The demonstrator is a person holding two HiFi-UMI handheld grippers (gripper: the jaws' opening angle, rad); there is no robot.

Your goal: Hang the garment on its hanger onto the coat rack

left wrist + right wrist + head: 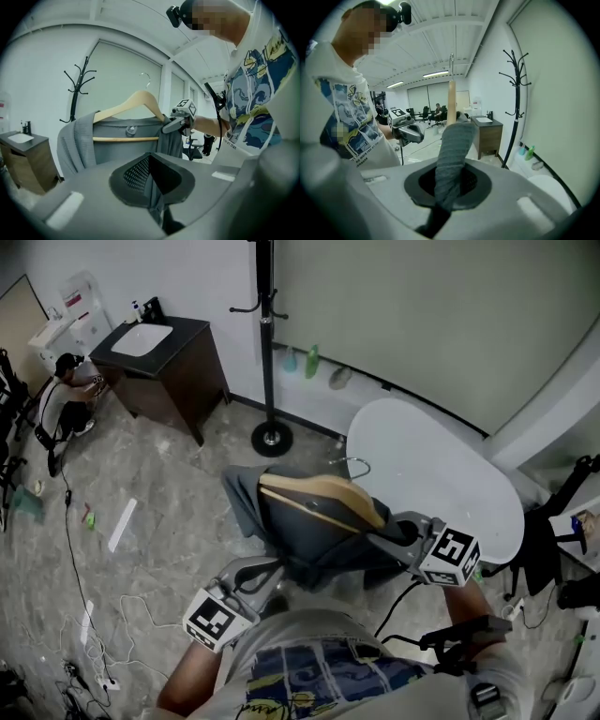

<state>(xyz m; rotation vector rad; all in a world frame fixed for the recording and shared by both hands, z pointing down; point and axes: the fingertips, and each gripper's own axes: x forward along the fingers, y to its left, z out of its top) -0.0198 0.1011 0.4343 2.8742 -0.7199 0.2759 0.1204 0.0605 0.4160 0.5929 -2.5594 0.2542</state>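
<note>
A grey garment (pixel 309 540) hangs on a wooden hanger (pixel 323 498) that is held up in the air in front of me. My left gripper (pixel 277 572) is shut on the garment's lower edge (pixel 157 197), and the cloth runs into its jaws (pixel 156 206). At the hanger's right shoulder my right gripper (pixel 377 536) is shut on the cloth (pixel 452 154), with the wooden hanger (pixel 451 103) and its metal hook (pixel 451 60) rising above the jaws (pixel 444 199). The black coat rack (pixel 267 334) stands farther off by the wall, apart from the garment.
A white oval table (pixel 441 474) lies to the right of the rack's base (pixel 272 439). A dark cabinet with a sink (pixel 159 357) stands at the back left, where a person (pixel 64 395) crouches. Cables (pixel 75 559) trail over the floor at left. Bottles (pixel 311 362) stand along the wall.
</note>
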